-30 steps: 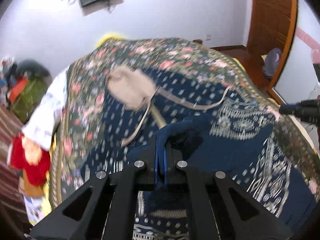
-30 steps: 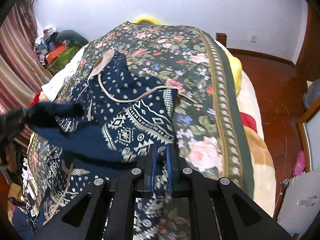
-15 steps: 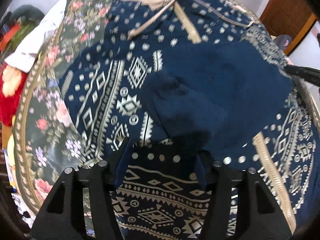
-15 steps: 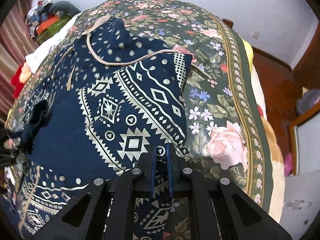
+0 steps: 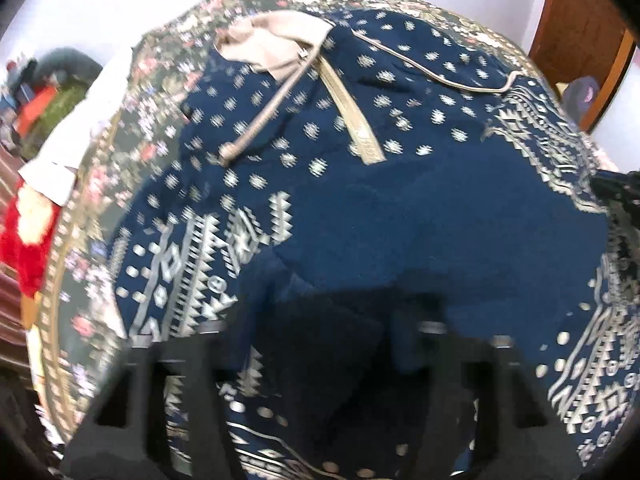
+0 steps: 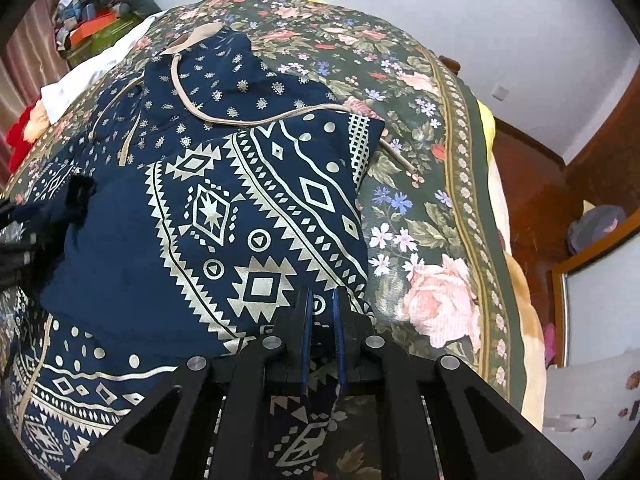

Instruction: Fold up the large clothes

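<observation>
- Your right gripper (image 6: 320,312) has its blue pads pinched tight on the edge of the navy dress (image 6: 224,216), a strip of the printed cloth running down between them.
- Your left gripper (image 5: 324,344) points steeply down at the same dress (image 5: 420,216), and its jaws are closing. The wrist picture is blurred, so whether its fingers (image 5: 404,344) press on the dark cloth lying between them you cannot tell.
- In the right wrist view the left gripper (image 6: 16,232) shows at the left edge, against the folded-over plain navy part of the dress.
- The dress lies spread on the bed, its lower part folded up over the middle, so that a band of silver geometric print sits across the small-dotted upper part.
- A beige cord (image 6: 248,120) loops over the dotted part and trails off the dress's right edge onto the bedspread; a beige neckline (image 5: 276,44) sits at the far end.
- The floral bedspread (image 6: 432,208) lies under the dress, dark green with pink roses and a patterned border.
- Off the bed's far left side lie a white cloth (image 6: 92,68) and something red (image 5: 28,240).
- To the right is a wooden floor (image 6: 532,192), with a white wall (image 6: 440,4) behind the bed.
</observation>
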A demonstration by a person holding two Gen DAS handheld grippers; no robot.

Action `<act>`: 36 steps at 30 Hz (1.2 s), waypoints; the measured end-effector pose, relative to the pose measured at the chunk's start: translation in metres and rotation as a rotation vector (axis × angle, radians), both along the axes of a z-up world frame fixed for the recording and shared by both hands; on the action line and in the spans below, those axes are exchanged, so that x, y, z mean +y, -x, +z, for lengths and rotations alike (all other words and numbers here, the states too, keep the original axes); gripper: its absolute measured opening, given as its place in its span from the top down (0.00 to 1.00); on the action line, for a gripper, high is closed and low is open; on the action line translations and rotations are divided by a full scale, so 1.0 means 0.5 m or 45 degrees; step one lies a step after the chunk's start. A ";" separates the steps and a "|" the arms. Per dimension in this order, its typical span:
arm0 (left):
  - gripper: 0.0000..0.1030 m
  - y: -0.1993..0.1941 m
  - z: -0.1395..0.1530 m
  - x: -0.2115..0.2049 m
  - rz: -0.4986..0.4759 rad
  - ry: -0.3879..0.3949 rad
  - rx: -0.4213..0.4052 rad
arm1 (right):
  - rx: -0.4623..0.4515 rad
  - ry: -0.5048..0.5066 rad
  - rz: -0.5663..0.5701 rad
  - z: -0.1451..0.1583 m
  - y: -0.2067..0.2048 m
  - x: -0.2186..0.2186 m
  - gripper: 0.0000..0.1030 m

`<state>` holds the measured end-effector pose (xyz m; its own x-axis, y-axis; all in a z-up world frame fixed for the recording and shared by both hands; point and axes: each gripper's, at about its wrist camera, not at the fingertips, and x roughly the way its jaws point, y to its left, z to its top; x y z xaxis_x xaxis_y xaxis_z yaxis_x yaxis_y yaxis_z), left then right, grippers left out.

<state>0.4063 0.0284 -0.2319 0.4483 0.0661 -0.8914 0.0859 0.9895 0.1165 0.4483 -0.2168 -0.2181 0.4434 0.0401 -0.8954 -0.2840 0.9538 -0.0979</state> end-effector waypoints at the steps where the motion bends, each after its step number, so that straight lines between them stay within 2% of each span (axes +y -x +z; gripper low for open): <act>1: 0.83 -0.004 0.006 0.004 0.012 -0.027 -0.001 | -0.006 0.003 -0.003 0.000 0.002 0.000 0.94; 2: 0.83 -0.005 0.012 0.013 0.032 -0.045 -0.016 | -0.010 0.005 -0.005 0.001 0.005 0.000 0.94; 4: 0.84 -0.001 0.030 0.045 0.070 -0.012 -0.067 | -0.025 0.017 -0.012 0.010 0.012 0.004 0.94; 8: 0.84 0.012 0.091 0.120 0.141 0.101 -0.182 | -0.120 0.006 0.001 0.054 0.025 0.007 0.94; 10: 0.84 0.015 0.120 0.152 0.158 0.167 -0.257 | -0.152 0.055 0.002 0.064 0.013 0.014 0.94; 12: 0.84 0.031 0.154 0.181 0.169 0.222 -0.372 | -0.121 0.070 0.015 0.053 -0.004 0.017 0.94; 15: 0.84 0.055 0.171 0.206 0.183 0.278 -0.457 | -0.035 0.113 0.014 0.002 -0.028 0.021 0.94; 17: 0.84 0.064 0.152 0.218 0.183 0.292 -0.425 | -0.058 0.128 0.013 -0.016 -0.025 0.023 0.94; 20: 0.84 0.078 0.096 0.220 0.177 0.253 -0.330 | -0.087 0.167 0.012 -0.019 -0.015 0.029 0.94; 24: 0.77 0.084 -0.011 0.228 0.186 0.195 -0.088 | -0.098 0.223 0.021 -0.020 -0.013 0.036 0.94; 26: 0.75 0.097 -0.045 0.237 0.185 0.215 -0.024 | -0.102 0.236 0.021 -0.020 -0.011 0.038 0.93; 27: 0.75 0.105 -0.048 0.241 0.178 0.236 -0.027 | -0.107 0.251 0.016 -0.020 -0.011 0.038 0.85; 28: 0.75 0.112 -0.045 0.245 0.174 0.258 -0.032 | -0.126 0.296 0.002 -0.020 -0.008 0.039 0.67; 29: 0.74 0.118 -0.038 0.250 0.171 0.285 -0.029 | -0.155 0.346 -0.012 -0.019 -0.003 0.038 0.54; 30: 0.73 0.124 -0.030 0.256 0.169 0.311 -0.025 | -0.194 0.402 -0.029 -0.018 -0.001 0.035 0.32; 31: 0.72 0.130 -0.022 0.263 0.168 0.330 -0.019 | -0.213 0.419 -0.035 -0.018 0.000 0.027 0.24; 34: 0.64 0.150 0.004 0.281 0.172 0.311 -0.041 | -0.140 0.249 -0.080 -0.012 -0.011 -0.017 0.24; 36: 0.62 0.158 0.018 0.300 0.183 0.309 -0.064 | -0.098 0.170 -0.110 -0.009 -0.020 -0.036 0.24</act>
